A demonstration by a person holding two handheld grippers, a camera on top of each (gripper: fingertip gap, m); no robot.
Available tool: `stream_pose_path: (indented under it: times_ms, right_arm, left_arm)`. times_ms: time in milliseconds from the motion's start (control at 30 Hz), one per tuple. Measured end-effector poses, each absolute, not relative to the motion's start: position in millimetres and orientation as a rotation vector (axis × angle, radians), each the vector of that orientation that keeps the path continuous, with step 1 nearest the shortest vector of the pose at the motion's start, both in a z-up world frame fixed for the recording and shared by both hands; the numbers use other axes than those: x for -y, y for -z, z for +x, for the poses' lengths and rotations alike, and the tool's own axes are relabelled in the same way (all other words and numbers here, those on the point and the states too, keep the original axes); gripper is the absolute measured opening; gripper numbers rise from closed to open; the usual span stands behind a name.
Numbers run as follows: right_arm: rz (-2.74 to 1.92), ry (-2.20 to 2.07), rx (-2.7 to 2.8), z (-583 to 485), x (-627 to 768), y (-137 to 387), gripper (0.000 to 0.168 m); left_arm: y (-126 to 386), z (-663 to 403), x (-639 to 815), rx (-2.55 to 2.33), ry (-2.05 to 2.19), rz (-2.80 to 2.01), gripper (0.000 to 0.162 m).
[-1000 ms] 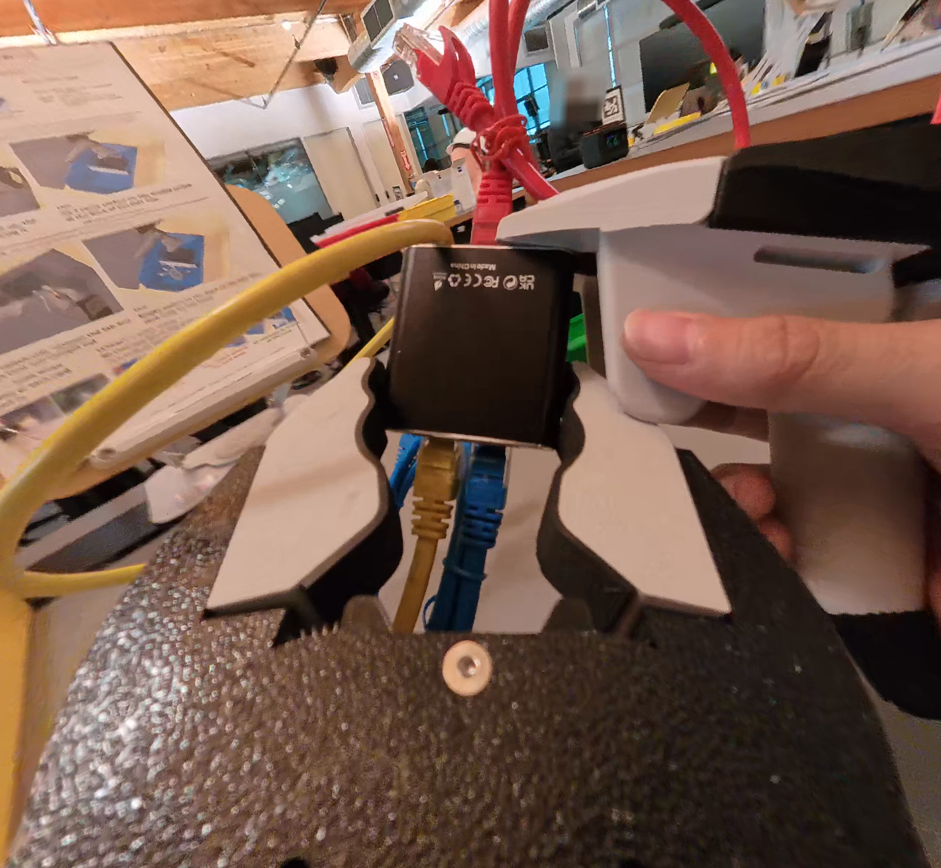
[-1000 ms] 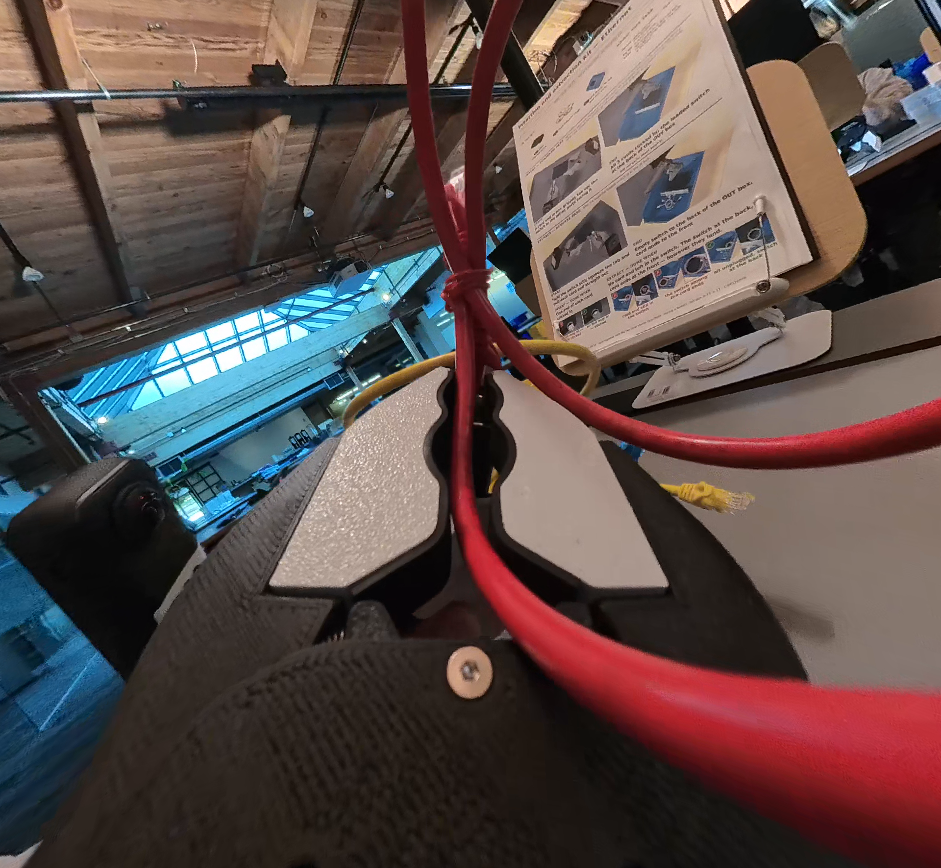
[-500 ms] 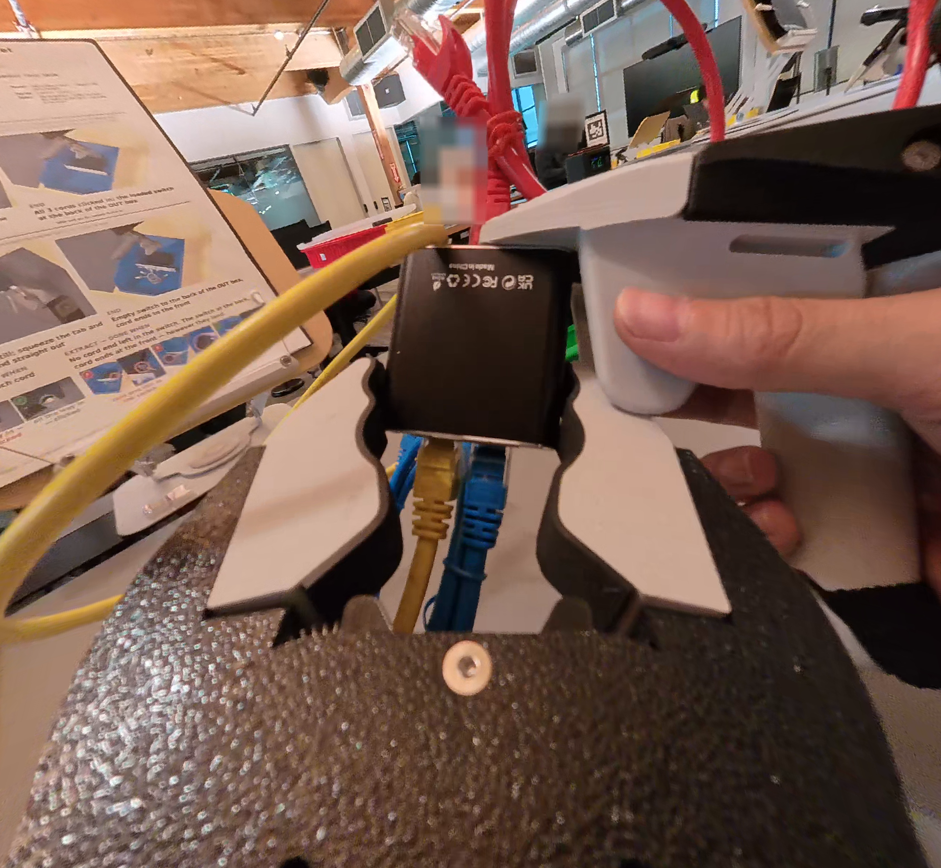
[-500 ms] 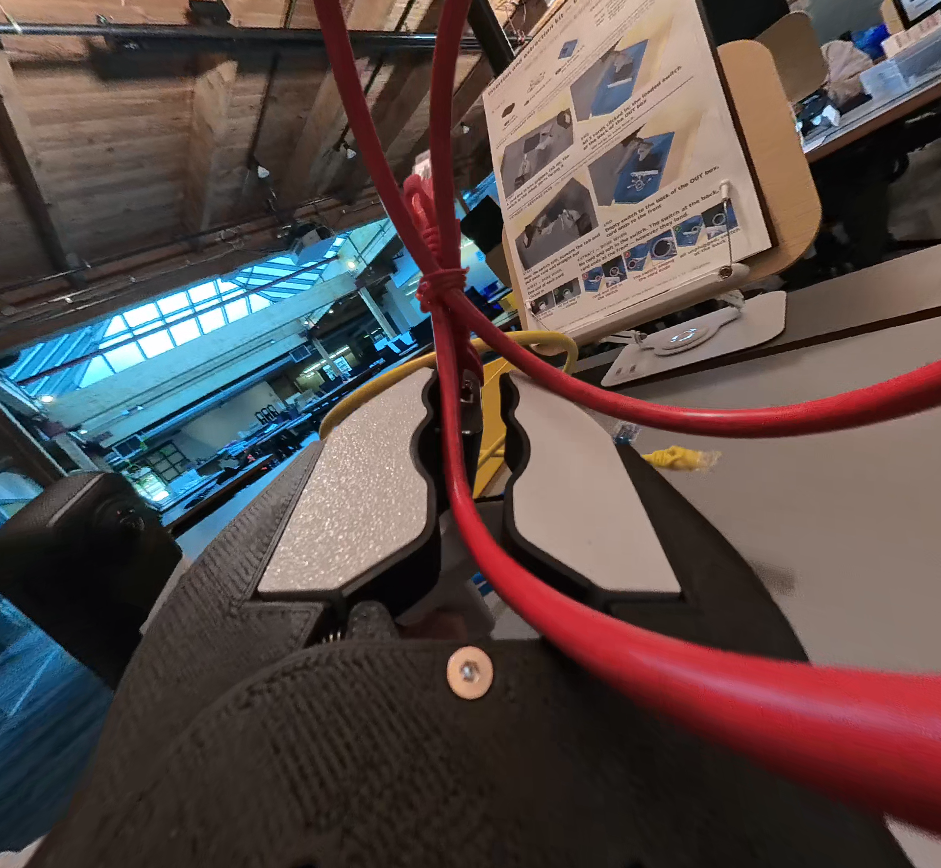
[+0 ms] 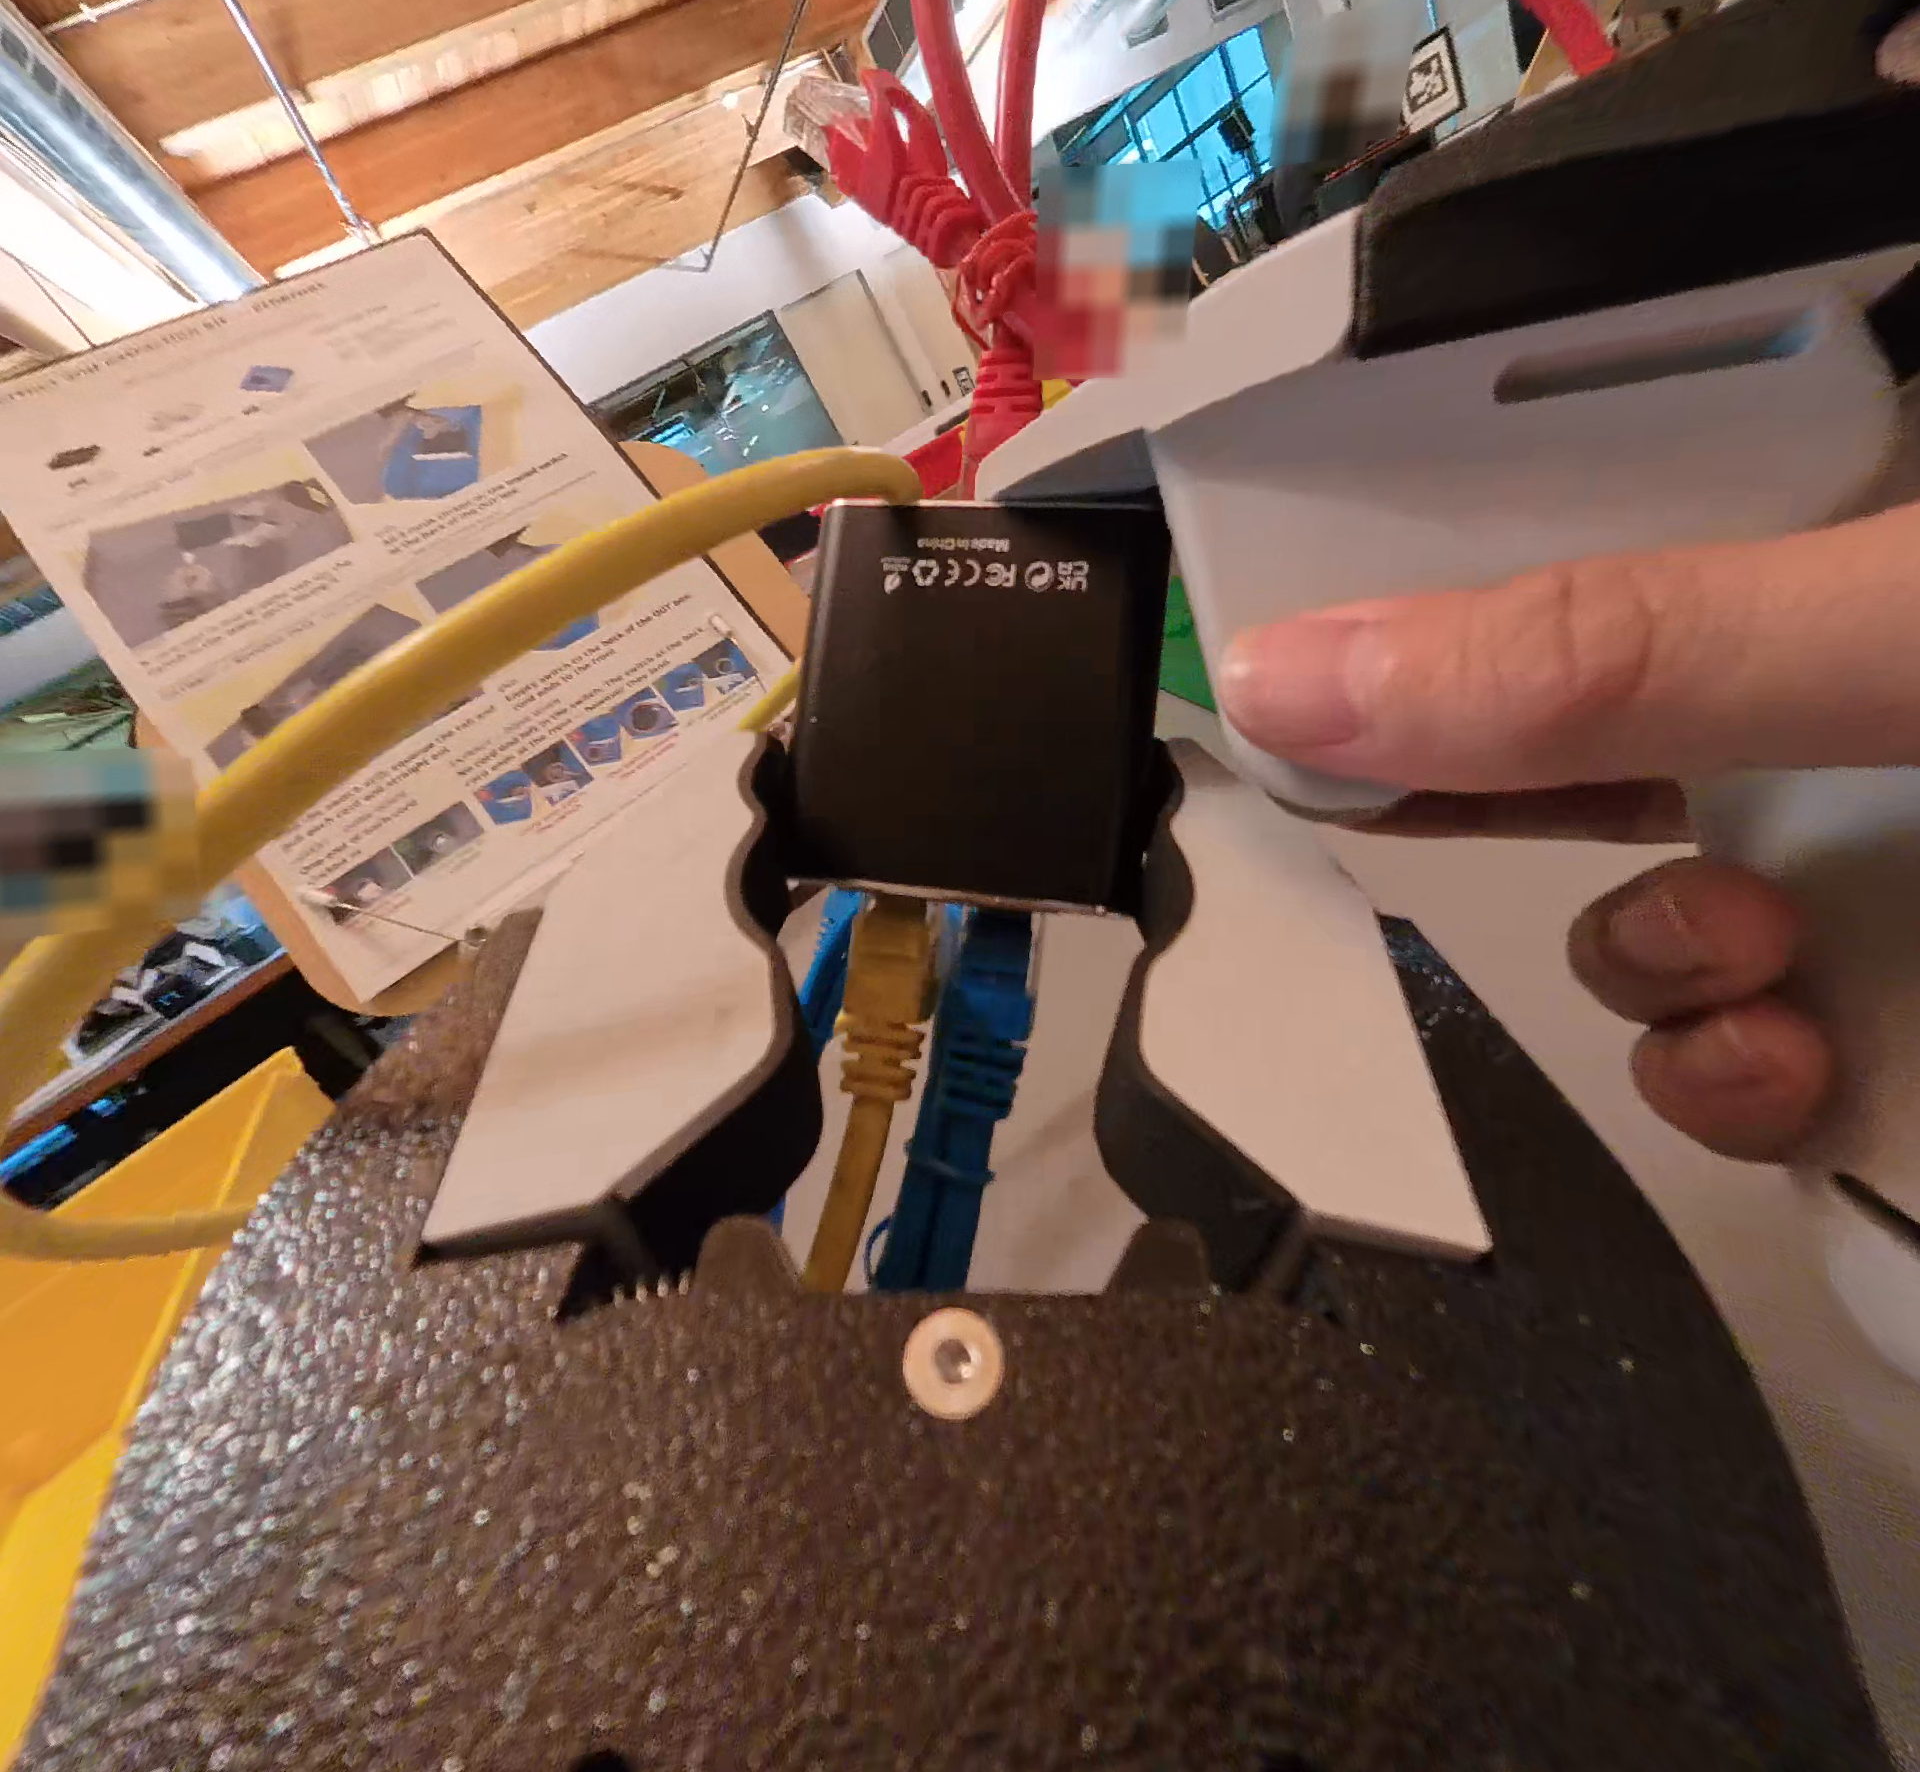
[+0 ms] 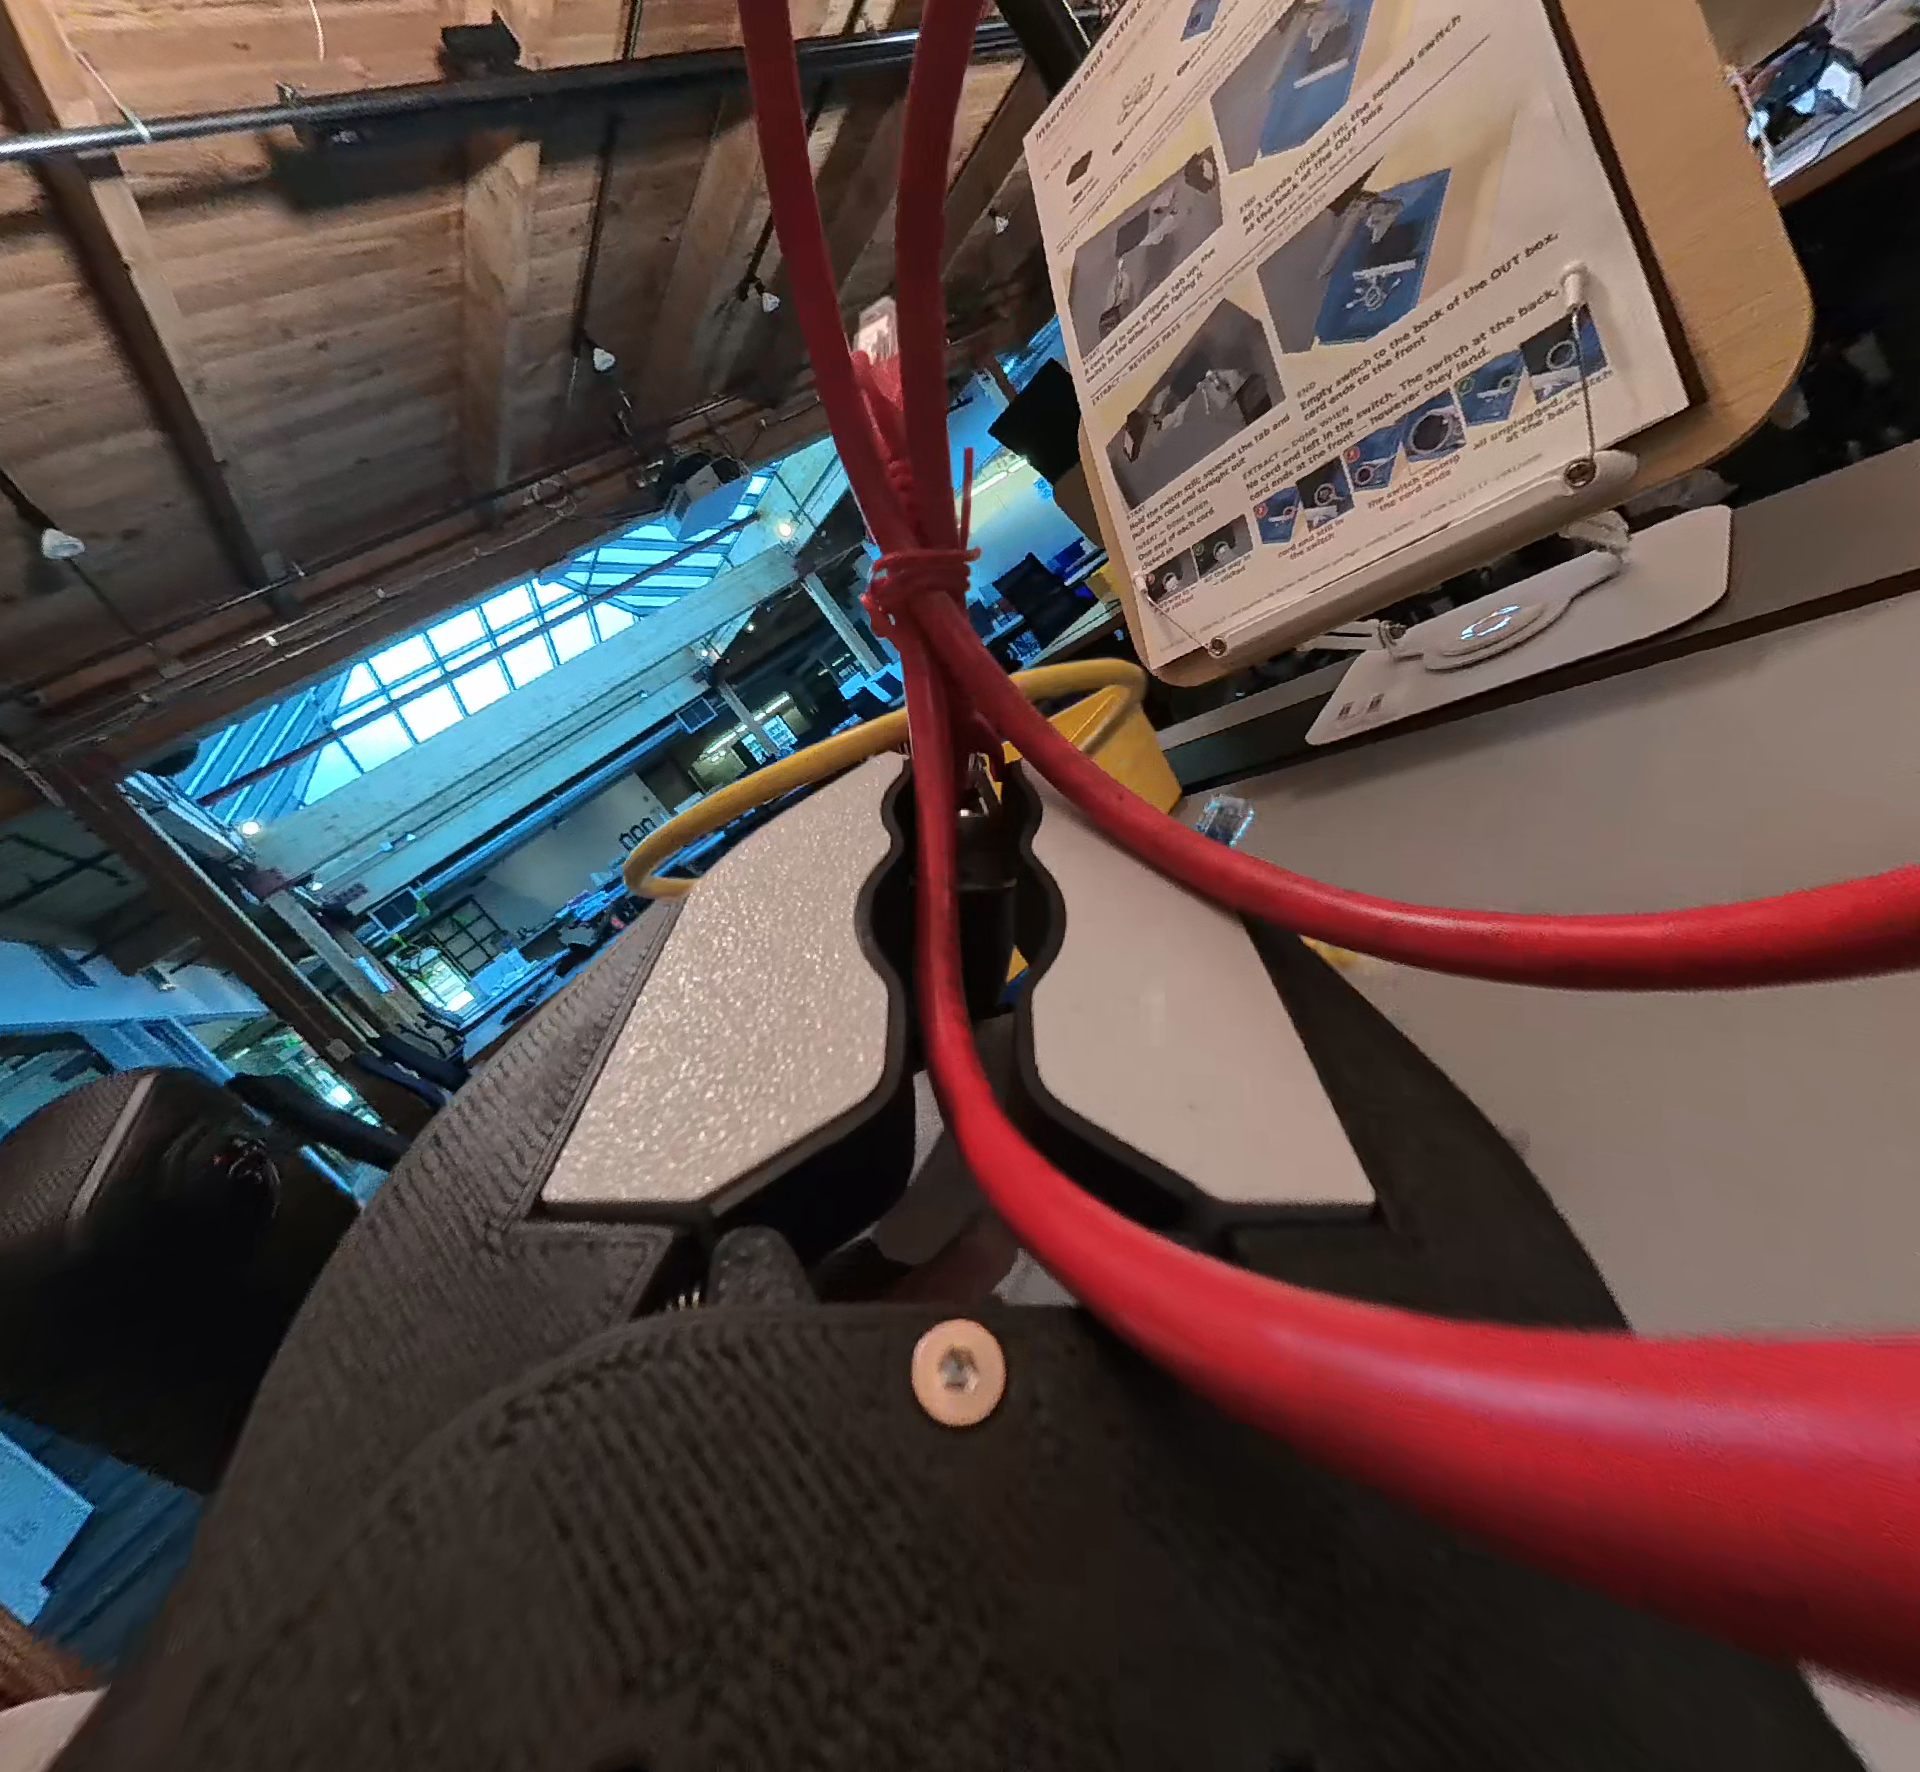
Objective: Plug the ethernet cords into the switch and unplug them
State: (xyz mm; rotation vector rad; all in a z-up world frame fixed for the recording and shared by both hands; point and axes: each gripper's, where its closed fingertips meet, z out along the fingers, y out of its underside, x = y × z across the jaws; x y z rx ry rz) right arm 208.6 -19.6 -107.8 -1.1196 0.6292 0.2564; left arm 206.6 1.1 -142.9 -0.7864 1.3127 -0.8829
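Note:
My left gripper (image 5: 966, 782) is shut on the black switch (image 5: 977, 683), held up in the air with its underside facing the camera. A yellow cord (image 5: 883, 995) and blue cords (image 5: 977, 1036) are plugged into its near side. The red cord bundle (image 5: 966, 164) rises behind it, with one clear plug (image 5: 821, 107) free at the top. My right gripper (image 6: 961, 818) is shut on the red cord (image 6: 1039, 1151) just beyond the switch. Its grey handle (image 5: 1507, 434) and a hand (image 5: 1558, 673) show in the left wrist view. The red cord's lower end is hidden.
An instruction board (image 5: 343, 579) stands on a stand at the table's back and also shows in the right wrist view (image 6: 1351, 268). A yellow bin (image 5: 104, 1359) sits low on the left. The grey table (image 6: 1662, 995) lies to the right. The yellow cord loops out leftward (image 6: 831, 756). Both grippers' tips are close together, under 4 cm apart.
Both grippers have swung together, so the board slid right in the left view and the yellow bin came into sight. Both grips are unchanged.

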Motion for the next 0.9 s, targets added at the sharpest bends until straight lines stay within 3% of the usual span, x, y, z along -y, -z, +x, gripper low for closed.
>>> stream_pose_path:
  times_ms: [500, 900]
  right_arm:
    - [-1.068, -0.342, -0.617, 232.2, 4.1, 120.9, 0.012]
    - [-1.161, -0.343, -0.686, 270.6, -42.3, 163.0, 0.010]
  left_arm:
    - [157.1, 230.4, -15.5, -1.339, 0.881, -0.829, 0.065]
    - [201.1, 267.8, -61.9, -1.451, 0.877, -0.915, 0.065]
